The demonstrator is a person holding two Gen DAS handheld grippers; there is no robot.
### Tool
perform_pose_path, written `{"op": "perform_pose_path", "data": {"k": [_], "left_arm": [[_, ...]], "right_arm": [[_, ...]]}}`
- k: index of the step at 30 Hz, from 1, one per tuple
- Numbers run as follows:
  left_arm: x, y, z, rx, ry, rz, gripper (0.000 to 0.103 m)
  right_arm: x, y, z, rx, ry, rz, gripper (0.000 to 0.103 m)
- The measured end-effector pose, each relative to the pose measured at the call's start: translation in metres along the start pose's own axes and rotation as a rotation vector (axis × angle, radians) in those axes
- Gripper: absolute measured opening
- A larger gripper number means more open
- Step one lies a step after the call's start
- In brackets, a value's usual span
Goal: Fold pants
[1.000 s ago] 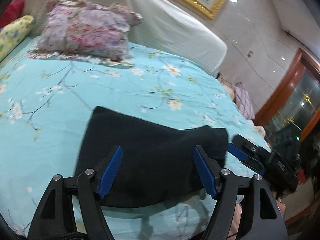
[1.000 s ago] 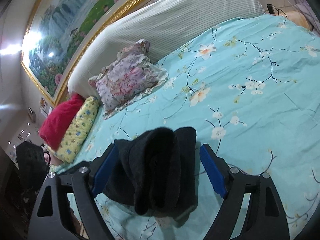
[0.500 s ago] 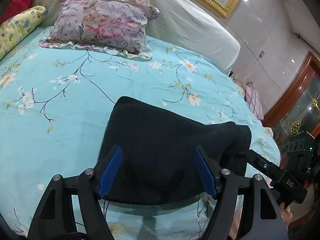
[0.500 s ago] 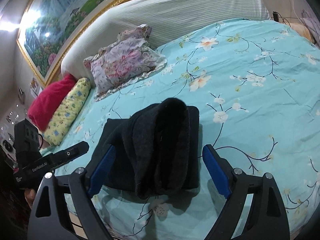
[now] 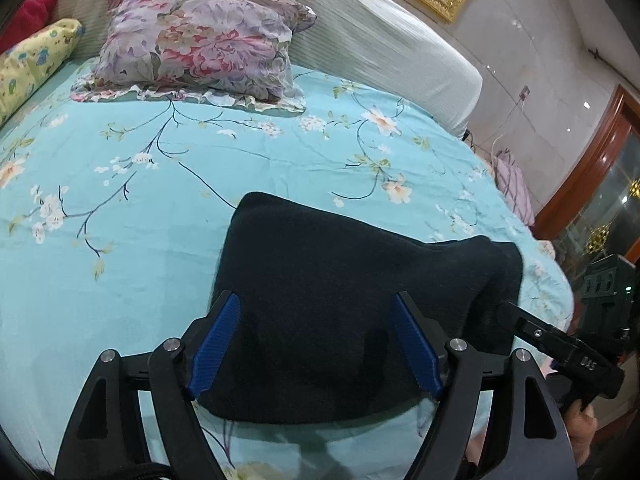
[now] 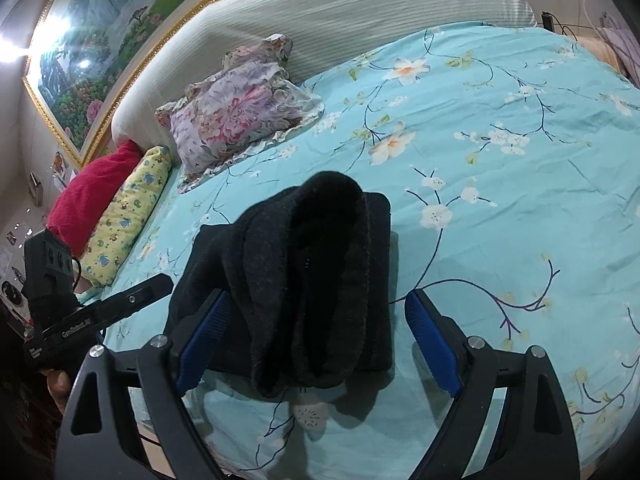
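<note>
Bed (image 5: 280, 168) with turquoise floral sheet carries the folded black pants (image 6: 304, 280) at its near edge. Left gripper (image 5: 316, 344) and right gripper (image 6: 316, 340): jaws apart, empty. Floral pillow (image 5: 200, 40) lies against the headboard (image 6: 360, 4).

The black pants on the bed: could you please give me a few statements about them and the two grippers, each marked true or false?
1. The black pants lie folded on the turquoise floral bedsheet. True.
2. The left gripper is clamped shut on the pants. False: its jaws stand wide open.
3. The right gripper is open. True.
4. A floral pillow rests on top of the pants. False: it lies apart, near the headboard.
</note>
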State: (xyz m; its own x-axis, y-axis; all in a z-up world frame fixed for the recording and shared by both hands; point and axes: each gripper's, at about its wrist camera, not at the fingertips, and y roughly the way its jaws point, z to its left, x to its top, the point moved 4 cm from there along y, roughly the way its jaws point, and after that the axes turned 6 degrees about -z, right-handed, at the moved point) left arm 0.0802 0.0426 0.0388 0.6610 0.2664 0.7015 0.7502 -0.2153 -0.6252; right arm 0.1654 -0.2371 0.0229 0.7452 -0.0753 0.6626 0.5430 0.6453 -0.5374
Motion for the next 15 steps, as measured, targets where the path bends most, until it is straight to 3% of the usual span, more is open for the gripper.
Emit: {"op": "perform_pose_path", "data": {"k": [15], "left_arm": [[0.003, 0.043, 0.028, 0.078, -0.003, 0.049, 0.081]], "right_arm": [[-0.007, 0.020, -0.009, 0.007, 0.009, 0.047, 0.089]]}}
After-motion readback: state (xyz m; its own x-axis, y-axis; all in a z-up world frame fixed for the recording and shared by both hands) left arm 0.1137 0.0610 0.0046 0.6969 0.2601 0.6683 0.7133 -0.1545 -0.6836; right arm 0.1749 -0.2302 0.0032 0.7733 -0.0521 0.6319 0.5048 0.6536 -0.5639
